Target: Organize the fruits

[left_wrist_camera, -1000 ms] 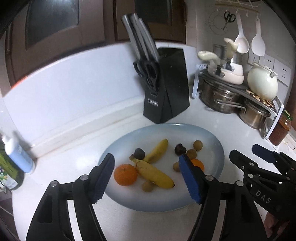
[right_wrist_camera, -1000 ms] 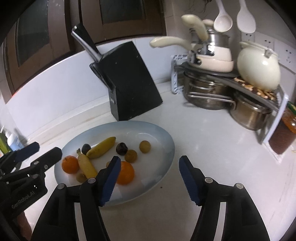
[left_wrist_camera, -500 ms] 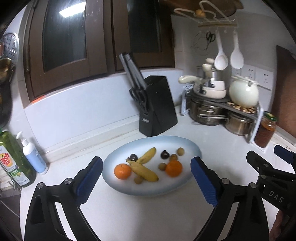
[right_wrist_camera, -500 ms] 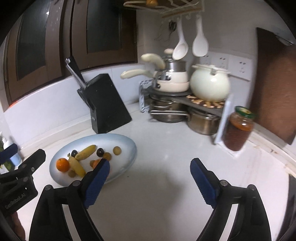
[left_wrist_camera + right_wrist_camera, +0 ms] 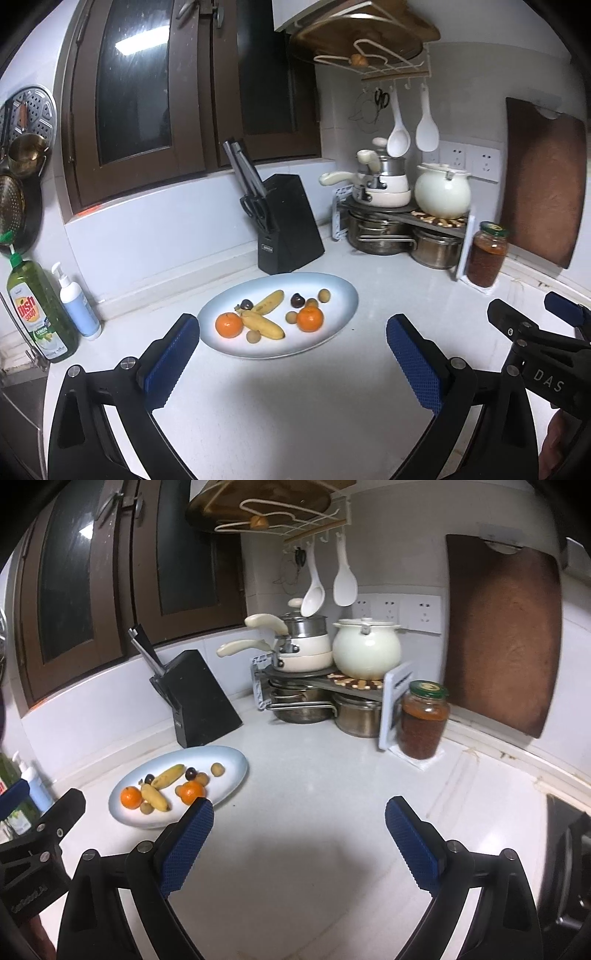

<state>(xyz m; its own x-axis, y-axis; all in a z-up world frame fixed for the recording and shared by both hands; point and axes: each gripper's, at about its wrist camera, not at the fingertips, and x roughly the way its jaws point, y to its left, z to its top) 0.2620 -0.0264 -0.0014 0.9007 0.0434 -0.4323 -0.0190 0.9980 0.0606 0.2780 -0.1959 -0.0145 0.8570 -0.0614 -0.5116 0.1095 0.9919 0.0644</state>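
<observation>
left gripper (image 5: 291, 360) | black frame, blue ridged pads, silver screws | right gripper (image 5: 297, 843) | same, white "DAS" lettering

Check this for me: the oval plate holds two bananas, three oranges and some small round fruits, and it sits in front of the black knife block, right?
Not quite: the plate holds two oranges, not three, one left of the bananas and one to their right. The left wrist view shows it. The rest stands: small round fruits, knife block behind.
</observation>
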